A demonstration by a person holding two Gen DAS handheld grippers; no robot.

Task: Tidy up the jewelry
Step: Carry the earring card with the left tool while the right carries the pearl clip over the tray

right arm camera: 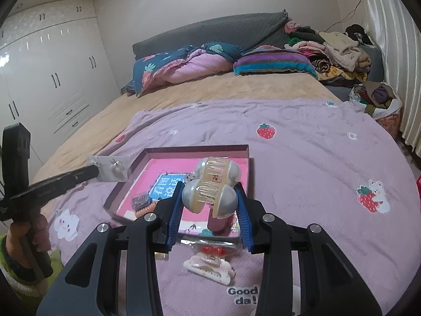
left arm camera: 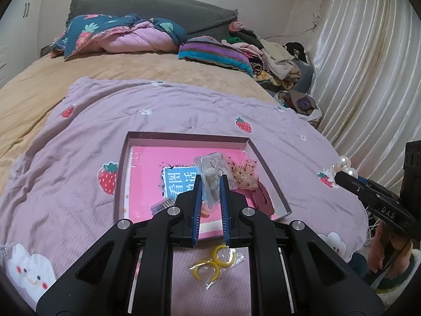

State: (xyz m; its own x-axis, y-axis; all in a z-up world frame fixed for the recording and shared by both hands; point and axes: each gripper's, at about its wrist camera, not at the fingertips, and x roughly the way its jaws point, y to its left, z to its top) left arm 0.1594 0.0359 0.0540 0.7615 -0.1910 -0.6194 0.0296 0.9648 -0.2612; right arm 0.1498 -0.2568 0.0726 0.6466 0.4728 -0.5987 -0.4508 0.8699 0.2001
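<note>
Left claw [left arm camera: 210,181] pinching earring packet [left arm camera: 211,176]; right claw [right arm camera: 210,197] clamping pearl clip [right arm camera: 211,189].

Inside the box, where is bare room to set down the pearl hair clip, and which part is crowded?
The box has bare pink floor at its far left, between the far wall and the blue label. The far right corner, beyond the pearl hair clip, also looks free. The near side is crowded: a dark comb clip, an orange clip and a dark red clip lie there.
</note>
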